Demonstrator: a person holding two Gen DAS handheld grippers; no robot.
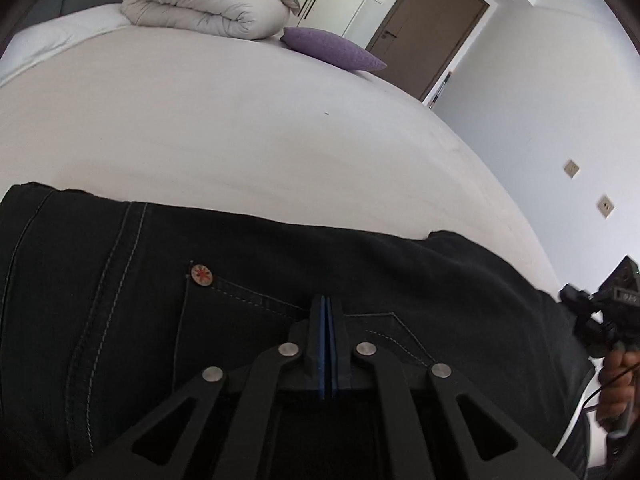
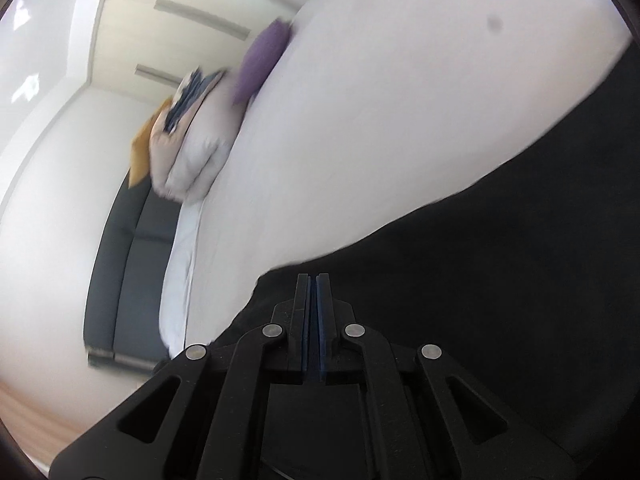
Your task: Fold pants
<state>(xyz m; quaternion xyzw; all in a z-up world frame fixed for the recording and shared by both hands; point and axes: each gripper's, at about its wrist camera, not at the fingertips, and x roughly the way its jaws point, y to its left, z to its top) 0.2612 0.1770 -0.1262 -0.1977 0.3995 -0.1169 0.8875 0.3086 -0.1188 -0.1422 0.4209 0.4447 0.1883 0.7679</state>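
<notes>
Black jeans (image 1: 248, 280) with pale stitching and a red-marked rivet lie across the near part of a white bed (image 1: 224, 120). My left gripper (image 1: 327, 300) is shut, its blue pads pressed together over the pocket seam; whether cloth is pinched between them I cannot tell. In the right wrist view the black pants (image 2: 500, 260) fill the right and lower side. My right gripper (image 2: 313, 278) is shut with a thin slit between the pads, at the edge of the fabric; a pinch of cloth is not visible. The right gripper, held in a hand, also shows in the left wrist view (image 1: 612, 320).
A folded beige duvet (image 1: 208, 4) and a purple cushion (image 1: 332, 48) lie at the bed's far end. A brown door (image 1: 428, 28) and a white wall with sockets stand to the right. A dark headboard (image 2: 128, 264) and wooden floor (image 2: 36, 412) show in the right wrist view.
</notes>
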